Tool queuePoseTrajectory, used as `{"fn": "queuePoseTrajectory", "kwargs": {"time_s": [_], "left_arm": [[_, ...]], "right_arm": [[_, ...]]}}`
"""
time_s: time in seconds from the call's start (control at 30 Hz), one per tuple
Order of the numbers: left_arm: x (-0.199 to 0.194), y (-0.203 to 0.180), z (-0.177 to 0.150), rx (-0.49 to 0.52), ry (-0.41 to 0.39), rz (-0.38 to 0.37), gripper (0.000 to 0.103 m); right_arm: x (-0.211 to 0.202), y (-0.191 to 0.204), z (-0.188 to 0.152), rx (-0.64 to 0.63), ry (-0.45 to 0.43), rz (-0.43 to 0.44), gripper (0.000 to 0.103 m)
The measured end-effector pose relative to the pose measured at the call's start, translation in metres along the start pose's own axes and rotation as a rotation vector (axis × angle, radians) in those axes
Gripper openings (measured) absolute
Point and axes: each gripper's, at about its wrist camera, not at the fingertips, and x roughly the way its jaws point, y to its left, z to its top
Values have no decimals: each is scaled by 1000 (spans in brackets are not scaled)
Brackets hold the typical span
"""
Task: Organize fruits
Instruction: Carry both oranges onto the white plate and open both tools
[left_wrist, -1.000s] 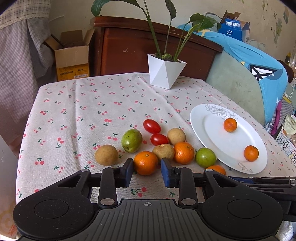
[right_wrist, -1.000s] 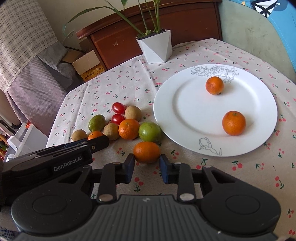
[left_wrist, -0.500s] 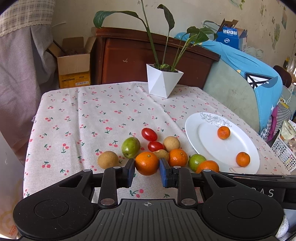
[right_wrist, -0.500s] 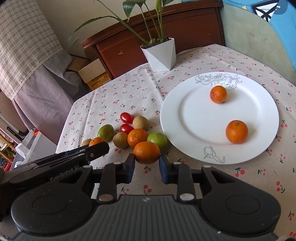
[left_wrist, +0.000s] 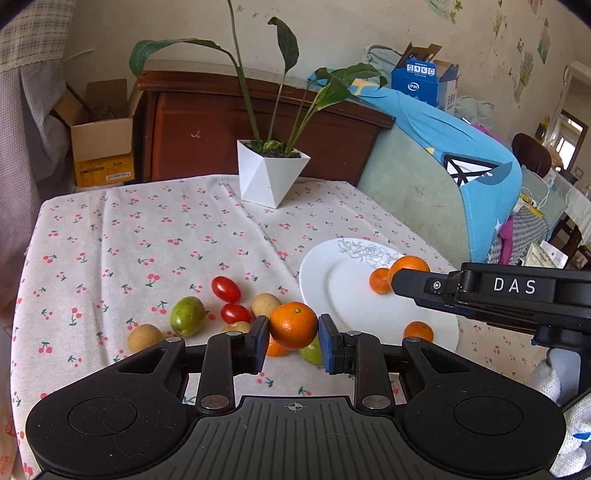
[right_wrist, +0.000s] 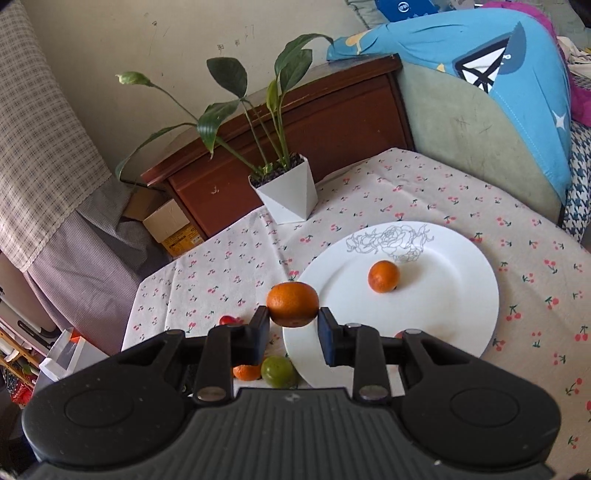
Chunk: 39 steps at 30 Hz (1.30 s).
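At nine o'clock of the white plate (left_wrist: 321, 280) loose fruit lies on the cherry-print cloth (left_wrist: 110, 236): a brown fruit (left_wrist: 144, 336), a green one (left_wrist: 187, 316), two red tomatoes (left_wrist: 226, 288). The left gripper (left_wrist: 293, 334) is clamped on an orange (left_wrist: 293, 325), clear of the cloth, just off the plate's eight o'clock edge. The right gripper (right_wrist: 292, 326) pinches a second orange (right_wrist: 292, 303) at the plate's nine o'clock rim; two small oranges (right_wrist: 384, 276) sit on the plate. Best to carry each orange over bare plate, lower until it rests, then release gently so nothing rolls.
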Motion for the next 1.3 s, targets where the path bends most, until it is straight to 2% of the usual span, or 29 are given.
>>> {"fn": "queuePoseTrajectory", "kwargs": {"time_s": [0.2, 0.43, 0.97, 1.3], "left_arm": [[18, -26, 10, 39, 16, -42, 26], [41, -48, -1, 70, 64, -94, 26], [66, -59, -7, 52, 99, -114, 26], [50, -57, 3, 43, 100, -89, 36]], "right_arm": [[-3, -28, 11, 86, -30, -66, 29], [1, -51, 6, 162, -12, -148, 29], [12, -66, -3, 220, 30, -211, 31], [7, -60, 2, 219, 7, -183, 34]]}}
